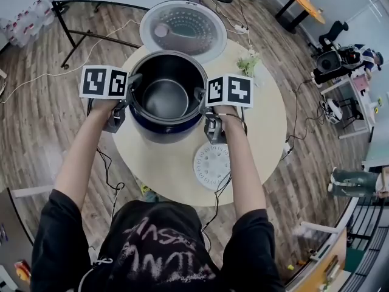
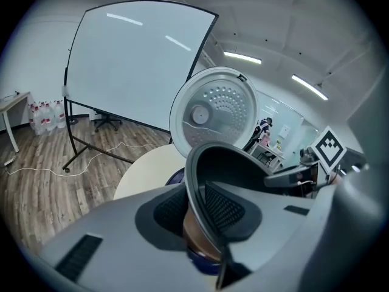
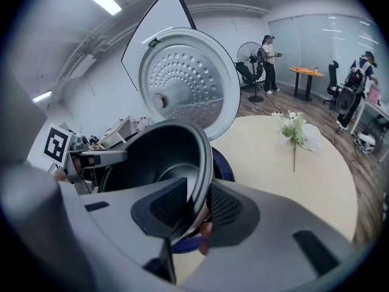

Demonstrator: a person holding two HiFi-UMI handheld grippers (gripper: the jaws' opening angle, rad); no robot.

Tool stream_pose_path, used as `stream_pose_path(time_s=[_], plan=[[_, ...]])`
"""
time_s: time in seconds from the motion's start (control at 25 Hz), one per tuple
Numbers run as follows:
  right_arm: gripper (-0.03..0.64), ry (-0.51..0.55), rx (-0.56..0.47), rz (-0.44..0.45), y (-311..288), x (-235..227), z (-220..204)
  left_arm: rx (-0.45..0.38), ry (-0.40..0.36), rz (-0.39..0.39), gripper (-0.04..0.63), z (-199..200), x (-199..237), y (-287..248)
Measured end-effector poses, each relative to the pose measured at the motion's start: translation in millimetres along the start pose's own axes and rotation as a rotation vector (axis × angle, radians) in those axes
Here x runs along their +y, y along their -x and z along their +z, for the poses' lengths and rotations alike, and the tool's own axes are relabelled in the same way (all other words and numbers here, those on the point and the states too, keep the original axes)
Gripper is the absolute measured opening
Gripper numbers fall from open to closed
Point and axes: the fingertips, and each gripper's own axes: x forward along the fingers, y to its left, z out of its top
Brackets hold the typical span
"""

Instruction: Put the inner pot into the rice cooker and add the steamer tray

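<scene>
The dark metal inner pot point(image 1: 167, 93) hangs over the dark blue rice cooker point(image 1: 164, 131), held by its rim on both sides. My left gripper point(image 1: 130, 93) is shut on the left rim, and the rim runs between its pads point(image 2: 222, 208). My right gripper point(image 1: 202, 99) is shut on the right rim point(image 3: 203, 163). Blue cooker body shows below the pot point(image 3: 223, 163). How deep the pot sits I cannot tell. The cooker's lid point(image 1: 182, 28) stands open behind. The white perforated steamer tray point(image 1: 213, 165) lies flat on the table near the person's right forearm.
The round cream table point(image 1: 267, 120) also carries a small bunch of flowers point(image 1: 248, 62) at the back right. A whiteboard stand point(image 1: 73, 26) is behind on the left. Cables cross the wooden floor. Desks, chairs and people are at the far right.
</scene>
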Motion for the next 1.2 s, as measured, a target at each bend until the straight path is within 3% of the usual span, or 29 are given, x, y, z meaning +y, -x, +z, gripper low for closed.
stream_pose_path(time_s=[0.92, 1.2], plan=[[0.106, 0.002, 0.106, -0.02, -46.8, -18.0, -34.9, 0.162, 0.037, 0.042, 0.095, -54.3, 28.6, -38.2], [0.106, 0.02, 0.098, -0.024, -47.2, -17.8, -33.9, 0.166, 0.024, 0.038, 0.097, -54.5, 30.1, -39.9]])
